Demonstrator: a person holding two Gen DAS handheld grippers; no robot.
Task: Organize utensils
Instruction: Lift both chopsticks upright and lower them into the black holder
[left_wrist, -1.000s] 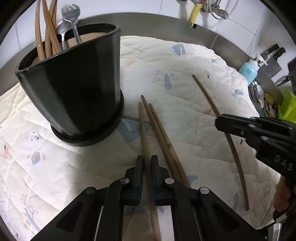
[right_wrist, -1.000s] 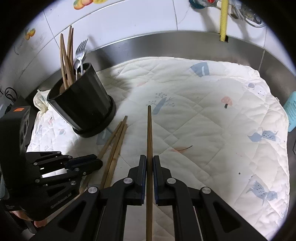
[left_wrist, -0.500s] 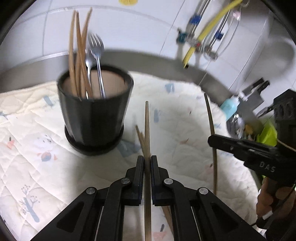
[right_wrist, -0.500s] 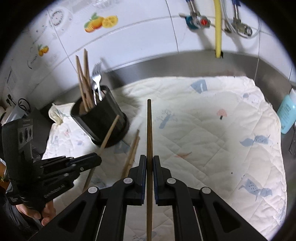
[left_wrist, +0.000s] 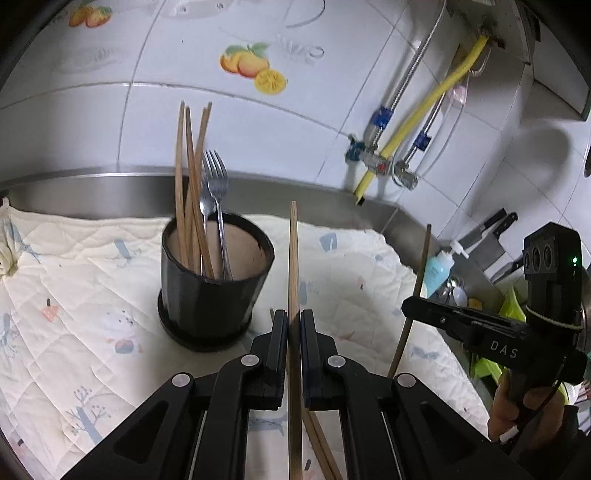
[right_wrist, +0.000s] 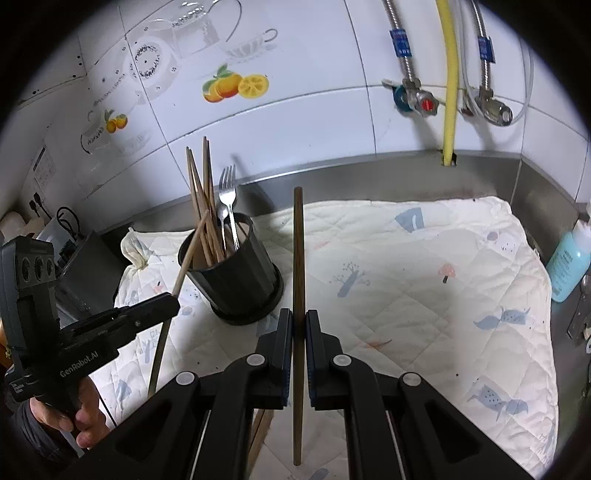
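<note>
The left tongs are pinching a pale wooden chopstick, their two black fingers pressed tight against its shaft, and the stick is pointing up and away over the quilted cloth that is covering the tabletop. The right tongs are clamping a darker chopstick the same way, held clear of the cloth with both ends sticking out past the fingers. A hand is gripping the handle of the left tool at the lower left of the right wrist view, and another hand is holding the right tool at the right edge of the left wrist view.

The black holder is standing upright on its saucer on the cloth, just beyond and to the left of both raised sticks. Several chopsticks are leaning inside it together with two metal forks. A couple more loose chopsticks are lying flat on the cloth right under the left tongs, mostly hidden by the fingers.

Behind everything a steel rim is running along a white tiled wall with fruit stickers. A yellow hose and braided metal pipes are hanging down the tiles. A blue soap bottle is standing at the right end of the cloth, and knives are resting against the wall beyond it.
</note>
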